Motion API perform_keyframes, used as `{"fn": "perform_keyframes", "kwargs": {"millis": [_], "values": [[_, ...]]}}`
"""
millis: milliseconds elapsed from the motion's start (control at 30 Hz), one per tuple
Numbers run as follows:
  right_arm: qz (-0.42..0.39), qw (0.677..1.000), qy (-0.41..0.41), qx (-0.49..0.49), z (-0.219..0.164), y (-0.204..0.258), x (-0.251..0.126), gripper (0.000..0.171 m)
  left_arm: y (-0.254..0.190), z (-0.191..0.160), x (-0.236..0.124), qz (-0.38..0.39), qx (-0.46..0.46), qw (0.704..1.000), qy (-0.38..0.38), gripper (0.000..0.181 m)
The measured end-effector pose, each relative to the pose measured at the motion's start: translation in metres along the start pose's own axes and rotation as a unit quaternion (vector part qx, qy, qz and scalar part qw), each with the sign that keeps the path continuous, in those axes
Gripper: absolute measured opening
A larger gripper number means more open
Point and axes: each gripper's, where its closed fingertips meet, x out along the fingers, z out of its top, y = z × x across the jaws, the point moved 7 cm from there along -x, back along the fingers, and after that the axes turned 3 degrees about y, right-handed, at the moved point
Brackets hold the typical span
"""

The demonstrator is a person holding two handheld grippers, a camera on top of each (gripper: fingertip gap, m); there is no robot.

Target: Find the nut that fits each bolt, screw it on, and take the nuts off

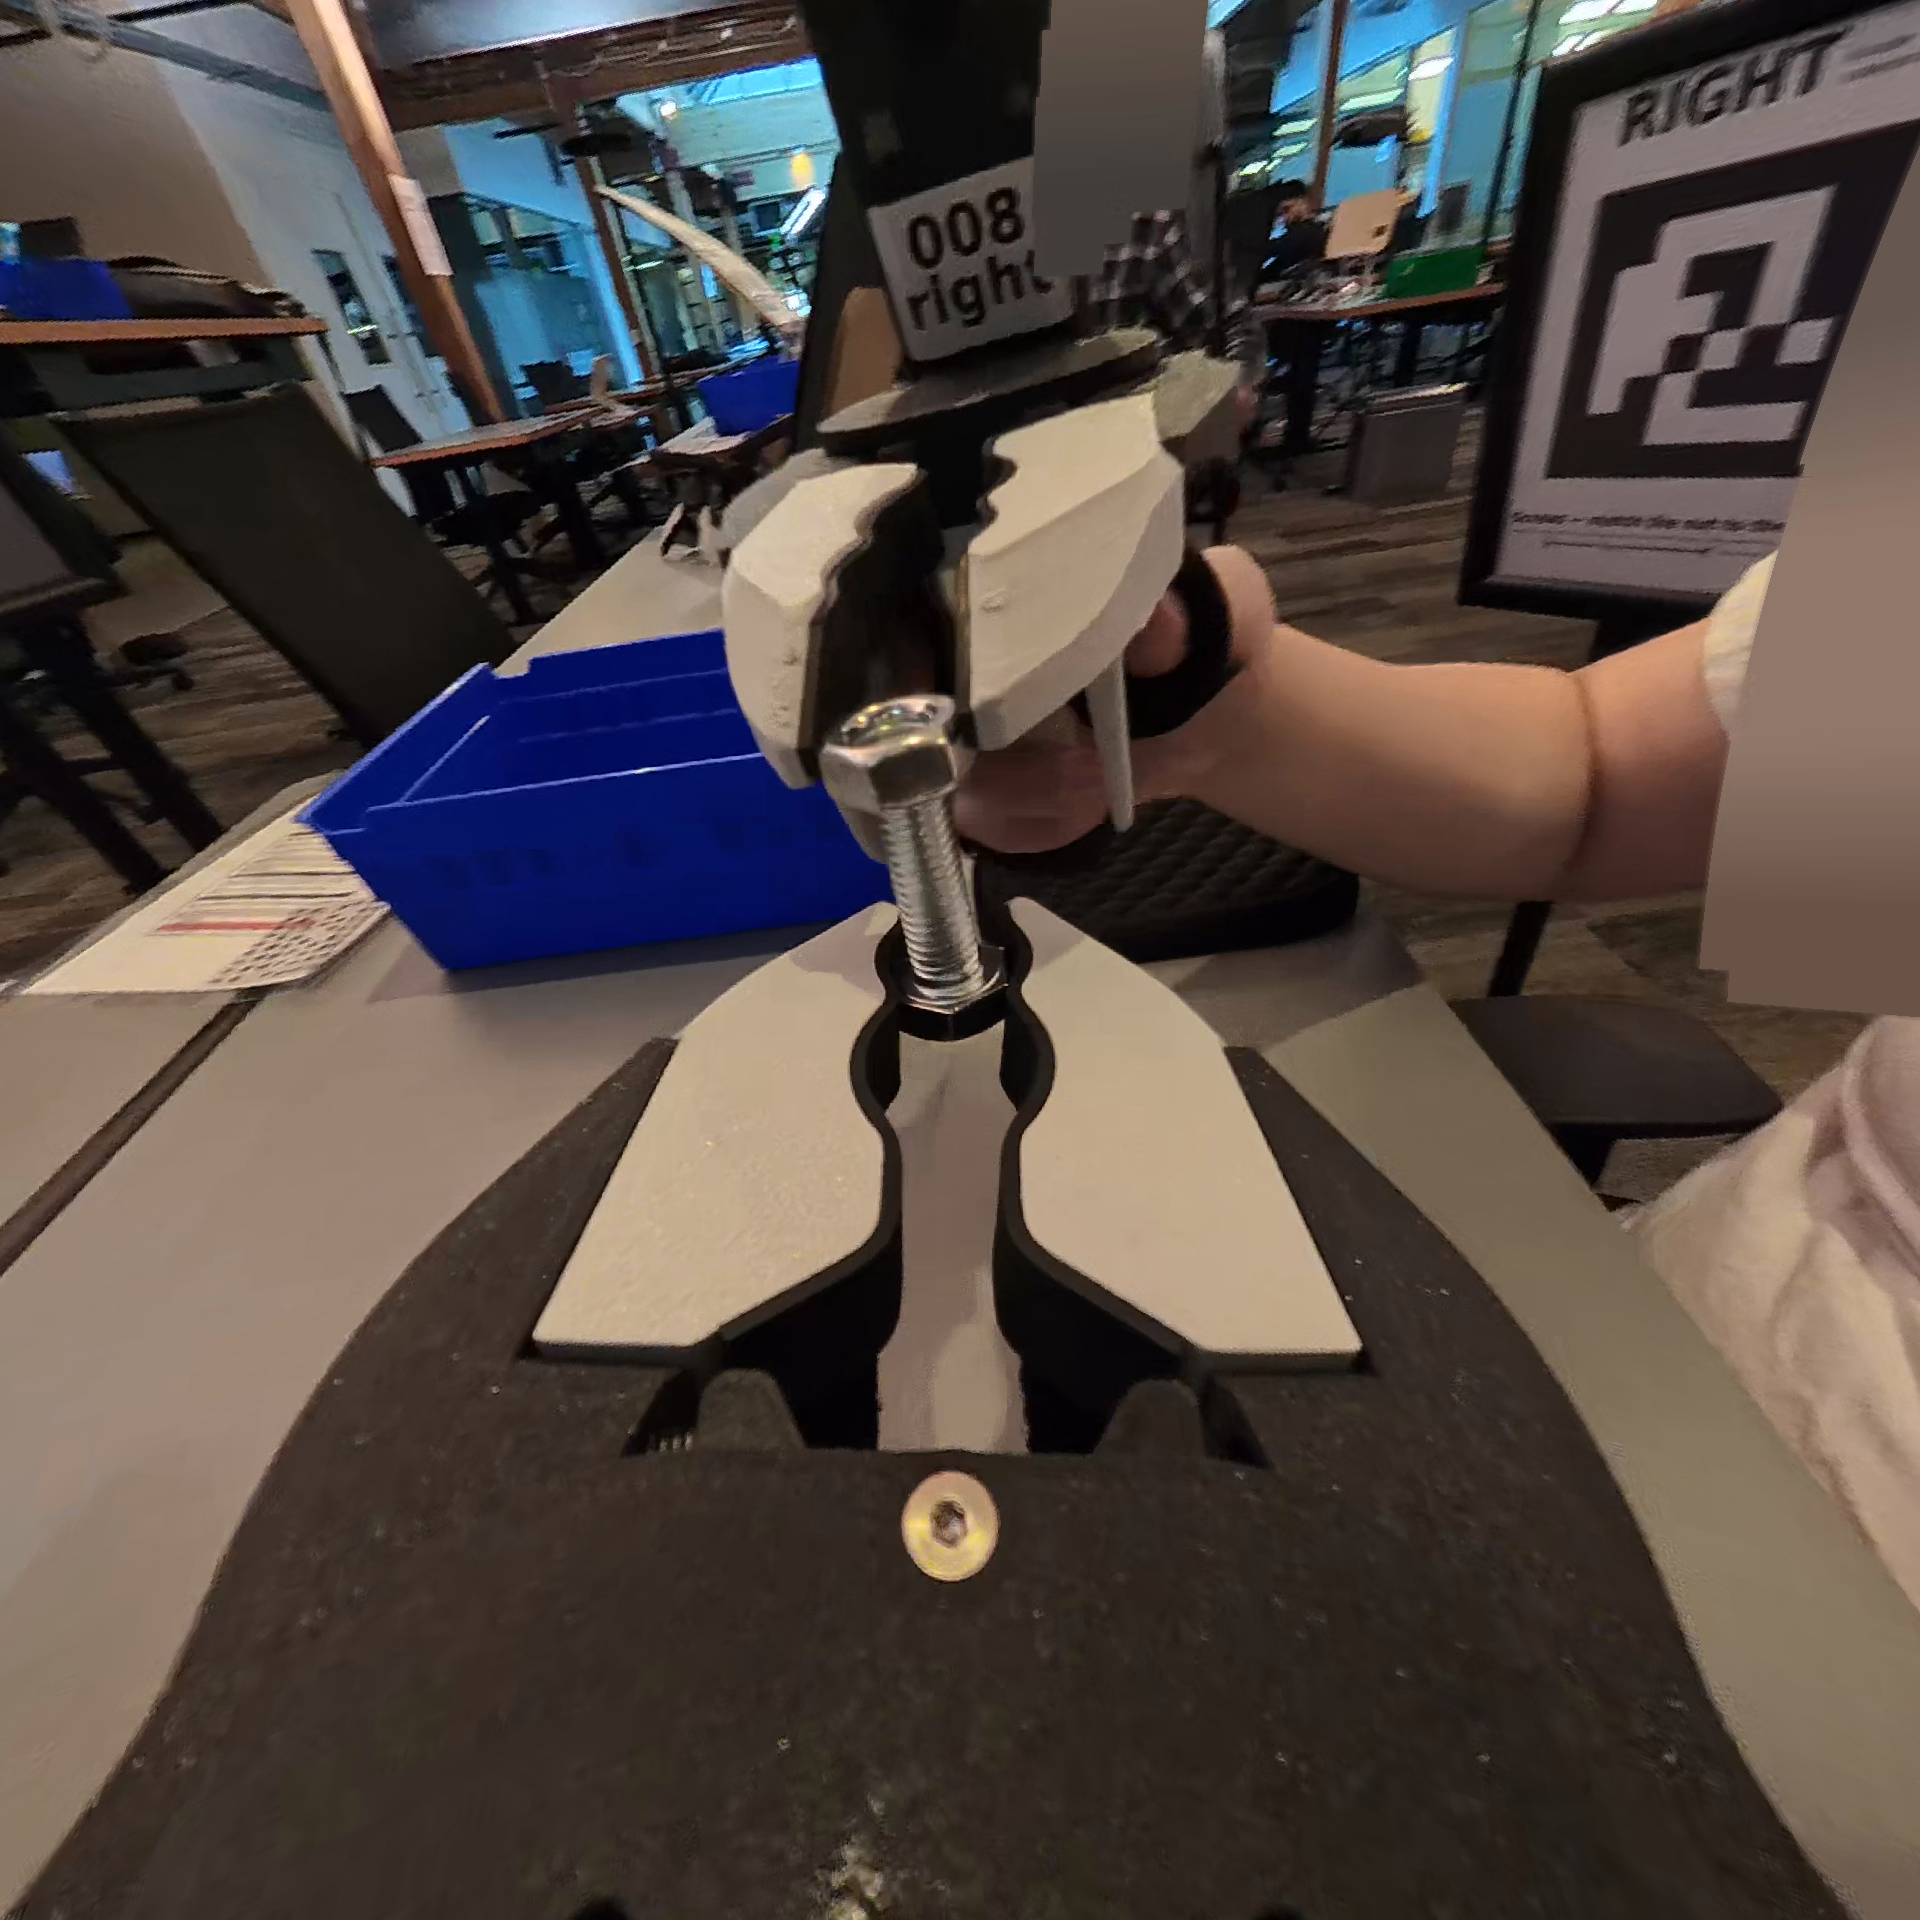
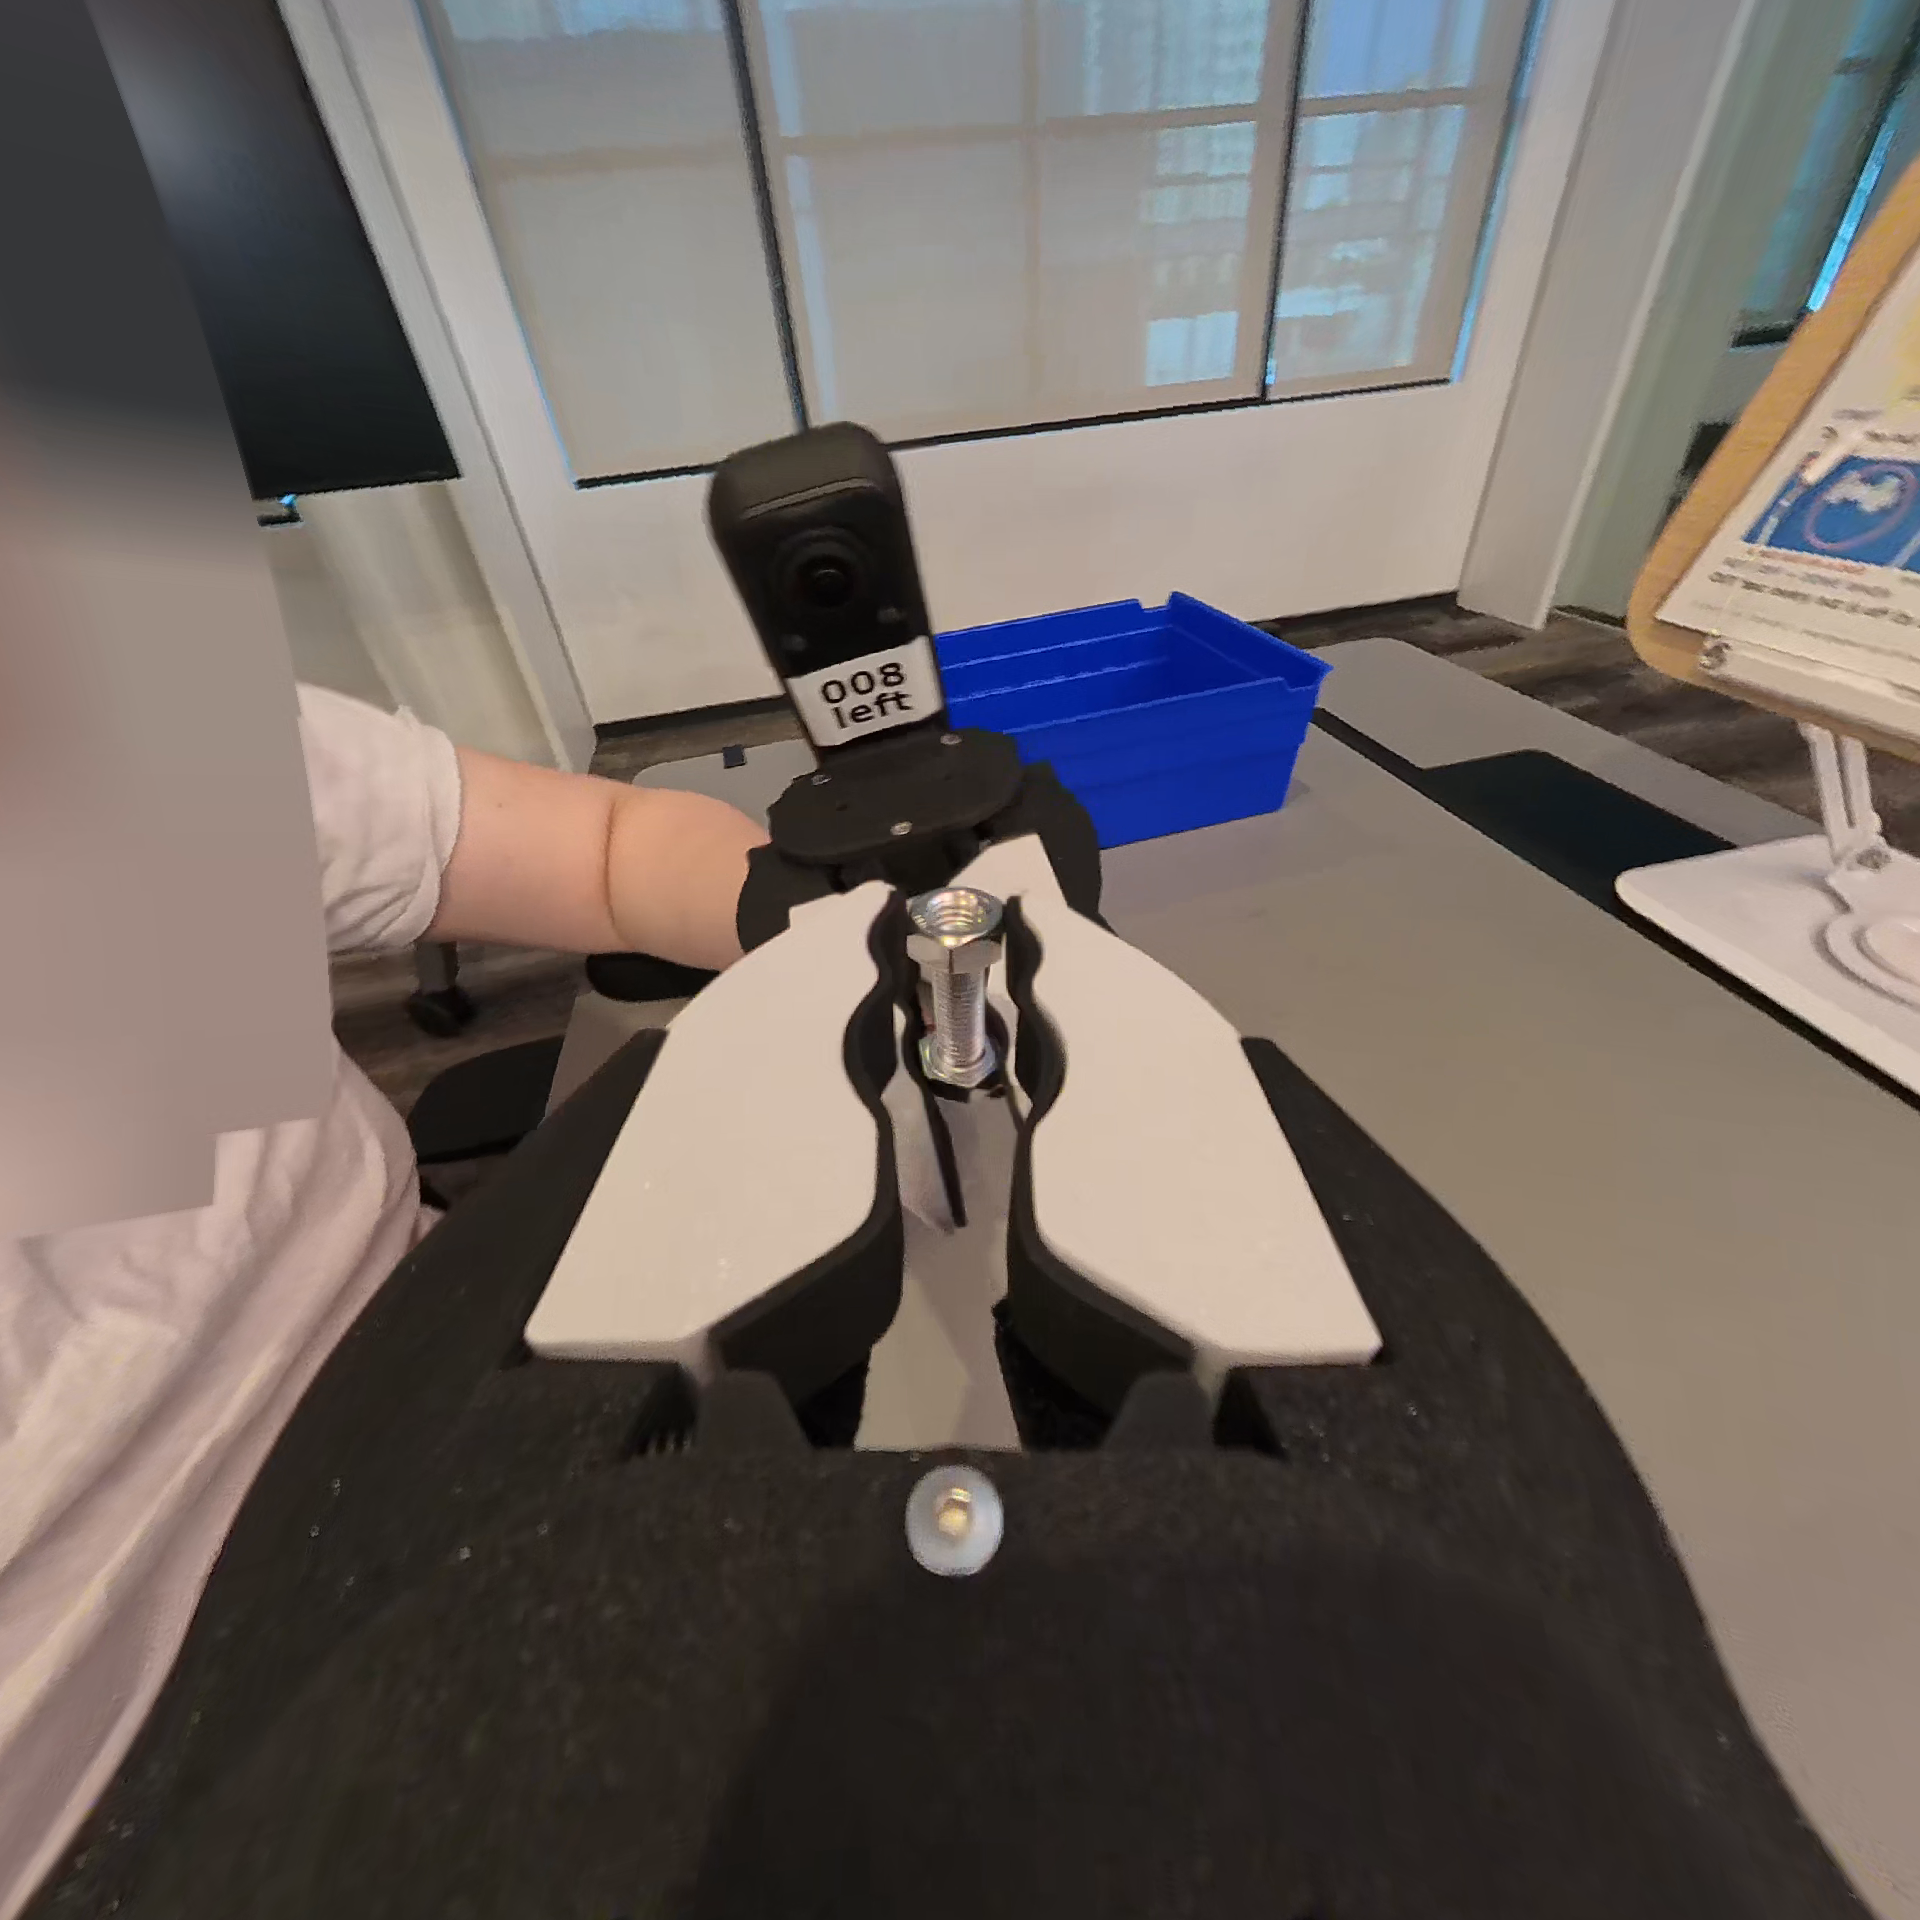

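A silver bolt [image 1: 940, 904] stands roughly upright between my two grippers, above the grey table [image 1: 260, 1143]. My left gripper [image 1: 951, 930] is shut on the hex head [image 1: 945, 1003] at the bolt's lower end. My right gripper [image 1: 899, 753] comes down from above and is shut on a silver nut [image 1: 896, 748] at the bolt's upper end. In the right wrist view, the right gripper [image 2: 953, 914] grips the nut [image 2: 953, 925], whose threaded hole shows on top. The bolt [image 2: 953, 997] runs down to its head [image 2: 956, 1060] in the gap between the fingers.
An empty blue bin [image 1: 582, 790] stands on the table behind the grippers; it also shows in the right wrist view [image 2: 1132, 717]. A printed sheet [image 1: 239, 914] lies at the left. A marker sign [image 1: 1683, 343] and a white board stand [image 2: 1818, 894] are nearby. A hand [image 1: 1351, 748] holds the right gripper. Left tips to right tips: about 6 centimeters.
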Motion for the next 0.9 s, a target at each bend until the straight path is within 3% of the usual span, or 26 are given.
{"fn": "perform_keyframes", "kwargs": {"millis": [133, 400, 600, 900], "values": [[-0.049, 0.998, -0.020, 0.041, -0.002, -0.001, 0.001, 0.017, 0.004, -0.001, 0.001, 0.046, 0.003, 0.999, 0.016, 0.014], [-0.120, 0.991, -0.058, -0.028, -0.003, 0.007, 0.002, 0.017, 0.004, 0.003, 0.000, 0.061, -0.013, 0.998, 0.007, 0.014], [-0.130, 0.990, -0.059, 0.009, -0.003, 0.005, 0.003, 0.017, 0.006, 0.003, -0.001, 0.078, -0.013, 0.997, 0.013, 0.014], [-0.212, 0.976, -0.052, 0.025, -0.005, 0.009, 0.006, 0.017, 0.009, 0.001, 0.001, 0.130, 0.005, 0.990, 0.044, 0.014]]}}
